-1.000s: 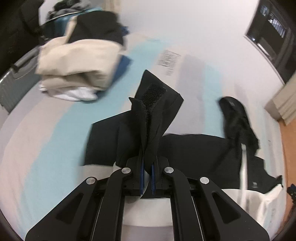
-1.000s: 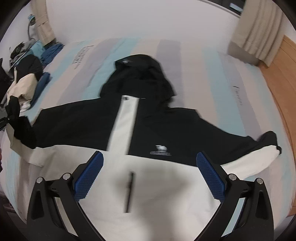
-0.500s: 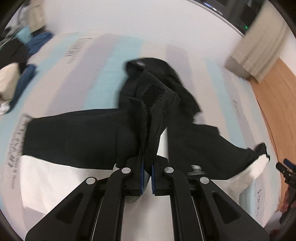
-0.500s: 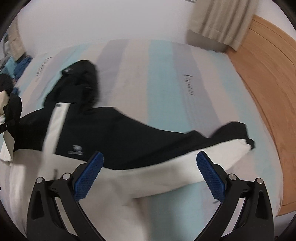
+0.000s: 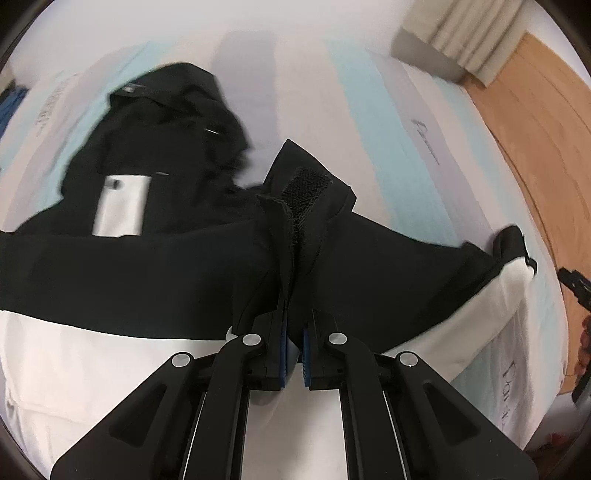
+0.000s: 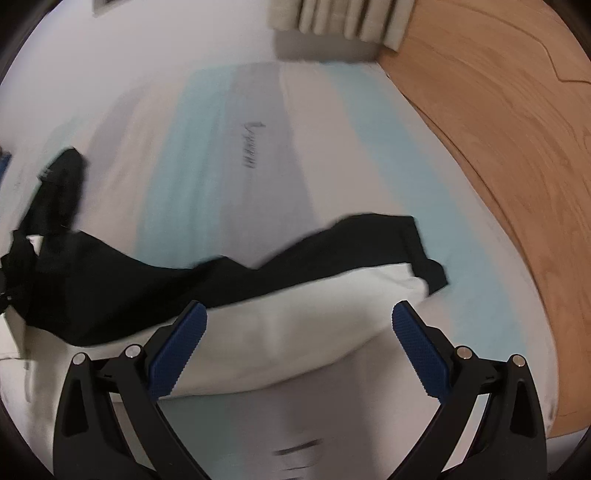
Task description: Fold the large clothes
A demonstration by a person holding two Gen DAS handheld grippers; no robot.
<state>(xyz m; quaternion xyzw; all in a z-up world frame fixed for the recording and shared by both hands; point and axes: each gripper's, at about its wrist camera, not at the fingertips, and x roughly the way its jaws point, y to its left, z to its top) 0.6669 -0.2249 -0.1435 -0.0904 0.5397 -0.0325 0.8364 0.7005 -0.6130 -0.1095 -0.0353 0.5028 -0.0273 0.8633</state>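
Left gripper [image 5: 293, 332]: the fingers are pressed narrow and clamp a black cuff [image 5: 306, 206] of the jacket [image 5: 147, 280]. The cuff stands up out of the fingers at the centre of the left wrist view, with a rough black fastening patch [image 5: 304, 190] facing the camera.

Jacket: a black-and-white hooded garment, spread flat on the bed [image 5: 332, 92]. In the left wrist view its black upper body fills the middle of the frame and its white lower body fills the lower left. The hood [image 5: 166, 107] lies bunched at the upper left. A white front strip [image 5: 120, 206] runs down from the hood at centre left. The far sleeve [image 5: 491, 280] extends to the right edge, black above and white below, ending in a black cuff.

Right gripper [image 6: 299, 321]: the fingers [image 6: 177, 350] stand wide apart with nothing between the blue pads. They hover over the white part of the far sleeve [image 6: 295, 317] at the lower centre of the right wrist view. The sleeve end [image 6: 424, 266] lies at centre right, near the edge of the bed.

Surroundings: the bed cover has pale blue, grey and white stripes with printed lettering. A wooden floor [image 6: 498, 129] occupies the right of both views. A beige curtain [image 6: 340, 18] hangs at the top. Both frames are motion-blurred.
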